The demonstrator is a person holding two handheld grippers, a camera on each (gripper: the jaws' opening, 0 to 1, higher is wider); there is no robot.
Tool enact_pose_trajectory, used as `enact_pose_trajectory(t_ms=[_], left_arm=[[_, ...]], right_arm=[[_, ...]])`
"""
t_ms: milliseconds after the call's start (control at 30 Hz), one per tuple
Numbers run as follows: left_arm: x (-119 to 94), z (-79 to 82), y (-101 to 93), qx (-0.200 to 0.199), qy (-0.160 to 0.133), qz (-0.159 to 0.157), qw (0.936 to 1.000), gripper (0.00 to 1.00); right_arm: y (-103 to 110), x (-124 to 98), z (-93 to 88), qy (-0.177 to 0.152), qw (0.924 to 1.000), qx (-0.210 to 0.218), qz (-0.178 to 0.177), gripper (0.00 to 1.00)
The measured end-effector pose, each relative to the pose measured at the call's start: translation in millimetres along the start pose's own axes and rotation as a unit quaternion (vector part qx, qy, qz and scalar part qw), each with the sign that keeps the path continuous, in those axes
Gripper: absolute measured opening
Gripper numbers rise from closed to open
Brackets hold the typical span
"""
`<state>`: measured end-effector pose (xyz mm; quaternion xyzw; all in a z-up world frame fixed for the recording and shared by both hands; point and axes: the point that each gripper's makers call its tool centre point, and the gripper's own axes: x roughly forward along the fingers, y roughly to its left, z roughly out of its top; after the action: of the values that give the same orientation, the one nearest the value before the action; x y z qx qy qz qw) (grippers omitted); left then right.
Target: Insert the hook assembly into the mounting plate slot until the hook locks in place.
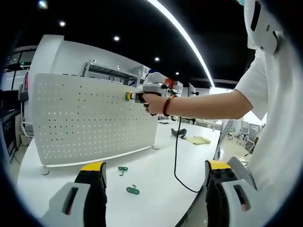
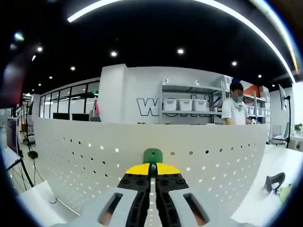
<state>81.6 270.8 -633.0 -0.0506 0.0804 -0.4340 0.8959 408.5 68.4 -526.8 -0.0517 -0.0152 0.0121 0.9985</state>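
Standing upright across the middle of the left gripper view is one white perforated mounting plate [image 1: 90, 120], set on a white desk [image 1: 156, 175]. Three green hooks can be counted — two loose ones lie flat on the desk at the lower centre of that view, one hook [image 1: 123, 169] nearer the plate and another hook [image 1: 133, 190] closer to the camera, and a third is in the right claw. The left claw [image 1: 154, 182] is released, its yellow-tipped jaws wide apart at the bottom of the frame with nothing between them.

In the right gripper view the right claw [image 2: 152, 171] is clenched on a green hook assembly [image 2: 152, 156] at lower centre, its long axis running straight ahead from the jaws, tip pointing at the plate's holes and just at its face; whether it is seated I cannot tell. From the left gripper view, the right claw meets the plate's upper right part, held by a hand [image 1: 156, 103] on an outstretched arm. A black cable [image 1: 176, 156] hangs to the desk. Behind the plate stand shelves with bins [image 2: 187, 105] — and a person [image 2: 234, 109] at the right.
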Motion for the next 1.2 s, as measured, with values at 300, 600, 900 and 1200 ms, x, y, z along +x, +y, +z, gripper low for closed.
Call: enact_pose_trajectory(t_ms=[300,600,900,1200], left_arm=[[-1.0,-0.1,2.6,-0.003,-0.001,0.003,1.0000,0.88],[-0.2,-0.1,4.0,-0.007,-0.001,0.002,1.0000,0.88],[1.0,0.2,3.0,-0.008,-0.002,0.000,1.0000,0.88],[5.2,1.5,1.6,-0.010,-0.002,-0.008,0.9999,0.87]], right_arm=[[0.7,-0.6,-1.0,-0.037,0.9992,-0.011,-0.002,0.00],[-0.4,1.9,-0.2,-0.058,0.9976,0.037,-0.001,0.00],[0.3,-0.1,-1.0,-0.047,0.9959,0.077,0.004,0.00],[1.6,-0.4,4.3,-0.064,0.9586,0.272,0.058,0.00]])
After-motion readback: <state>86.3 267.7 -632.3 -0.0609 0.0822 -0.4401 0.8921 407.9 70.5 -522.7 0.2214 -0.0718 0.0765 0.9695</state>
